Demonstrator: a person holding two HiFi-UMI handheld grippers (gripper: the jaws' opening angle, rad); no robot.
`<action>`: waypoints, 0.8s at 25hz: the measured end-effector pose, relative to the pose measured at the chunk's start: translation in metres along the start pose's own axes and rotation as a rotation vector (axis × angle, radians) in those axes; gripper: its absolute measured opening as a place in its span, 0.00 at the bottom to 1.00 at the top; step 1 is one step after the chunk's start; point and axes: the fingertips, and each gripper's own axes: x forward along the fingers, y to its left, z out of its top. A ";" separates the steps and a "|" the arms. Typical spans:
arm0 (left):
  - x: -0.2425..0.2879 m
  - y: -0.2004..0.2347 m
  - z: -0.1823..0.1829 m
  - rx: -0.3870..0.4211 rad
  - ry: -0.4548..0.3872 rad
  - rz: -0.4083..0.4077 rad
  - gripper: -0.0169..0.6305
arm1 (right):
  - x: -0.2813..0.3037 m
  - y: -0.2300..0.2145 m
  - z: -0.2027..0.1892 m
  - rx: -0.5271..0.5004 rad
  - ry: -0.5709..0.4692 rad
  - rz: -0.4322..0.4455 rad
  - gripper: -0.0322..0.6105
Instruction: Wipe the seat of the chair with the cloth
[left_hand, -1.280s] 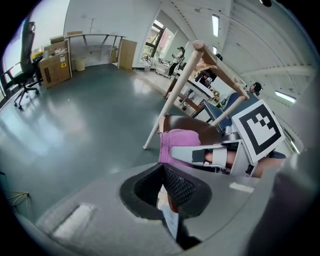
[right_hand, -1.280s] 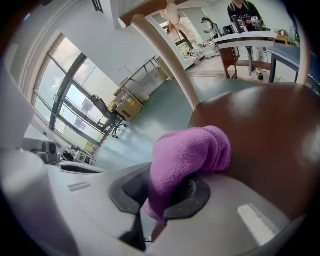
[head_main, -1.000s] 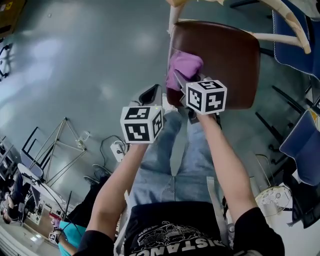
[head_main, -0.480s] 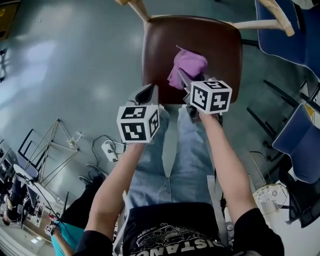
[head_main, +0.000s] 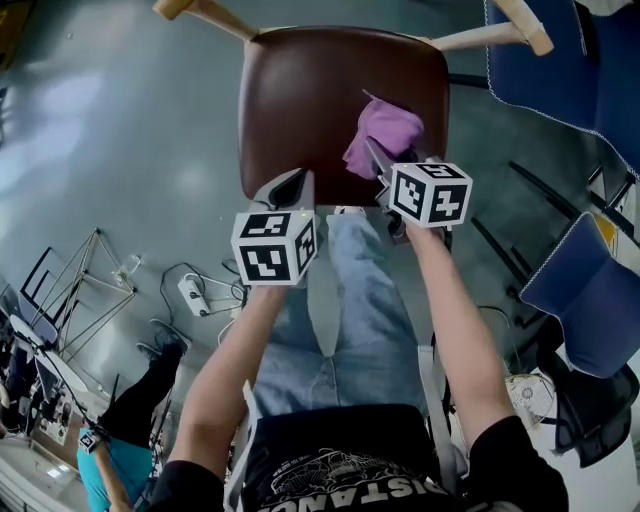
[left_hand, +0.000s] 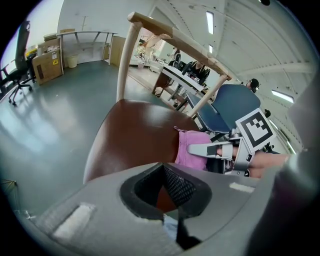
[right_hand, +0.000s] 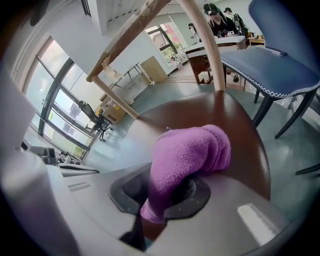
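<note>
Standing beside seat (head_main: 310, 110) and cloth (head_main: 382, 135) are blue chairs (head_main: 570, 60).

Purple cloth (head_main: 385, 130) on brn seat (head_main: 300, 100)

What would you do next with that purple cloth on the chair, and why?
Probably press the cloth down and sweep it toward the left side of the seat. The right tool grips it over the seat's right part, and the wide brown area to its left lies uncovered.

Glossy grey floor (head_main: 120, 120); blue chairs (head_main: 585, 290)
</note>
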 end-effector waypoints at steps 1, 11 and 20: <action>0.003 -0.004 0.000 -0.003 -0.002 0.002 0.03 | -0.004 -0.006 0.000 -0.003 0.002 -0.001 0.15; 0.023 -0.037 -0.006 -0.013 -0.003 0.007 0.03 | -0.039 -0.064 -0.004 -0.012 0.026 -0.036 0.15; 0.029 -0.046 -0.004 0.007 0.002 0.001 0.03 | -0.051 -0.088 -0.002 0.002 0.004 -0.073 0.15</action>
